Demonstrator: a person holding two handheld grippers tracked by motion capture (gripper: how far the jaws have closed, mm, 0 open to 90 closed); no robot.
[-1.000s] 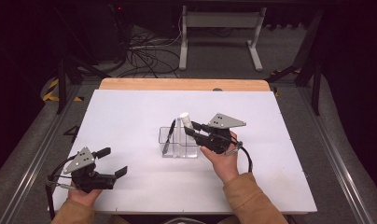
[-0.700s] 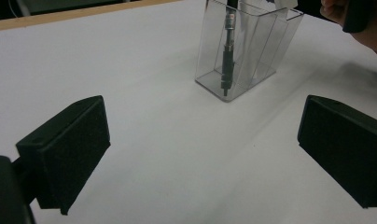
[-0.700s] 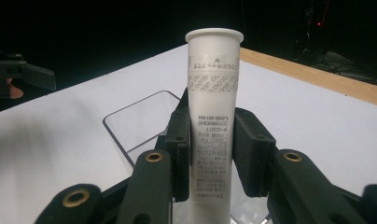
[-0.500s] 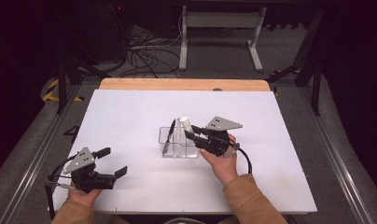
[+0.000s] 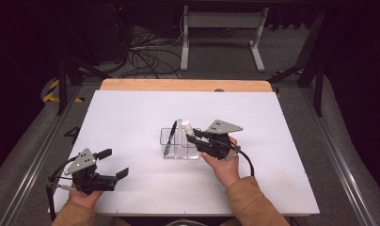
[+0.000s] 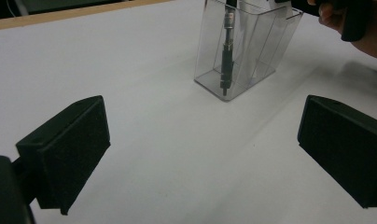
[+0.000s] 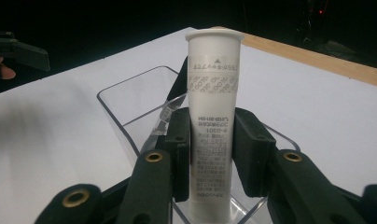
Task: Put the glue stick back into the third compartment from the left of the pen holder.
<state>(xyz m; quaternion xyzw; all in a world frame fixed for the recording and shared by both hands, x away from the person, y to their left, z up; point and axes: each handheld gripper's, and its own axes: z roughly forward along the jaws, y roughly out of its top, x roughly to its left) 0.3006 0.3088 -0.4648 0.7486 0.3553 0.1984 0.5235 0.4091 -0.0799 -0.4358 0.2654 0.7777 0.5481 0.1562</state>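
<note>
Right gripper [image 7: 210,154] clamping white cylindrical tube [image 7: 213,135] upright, lowering into right compartment of clear plastic organiser box [image 5: 178,143] at table centre. Black pen [image 5: 170,137] leaning in left compartment. Advice: keeping tube vertical, clearing divider, releasing only once bottomed. Left gripper [image 5: 114,164] idling near-left, jaws wide apart, empty.

Two tongs: the left tongs [image 5: 114,163] and the right tongs [image 5: 192,136]. One clear plastic holder [image 5: 180,143] sits on one white tabletop [image 5: 273,141]. One black pen [image 5: 169,137]. One white tube [image 7: 212,121].
</note>
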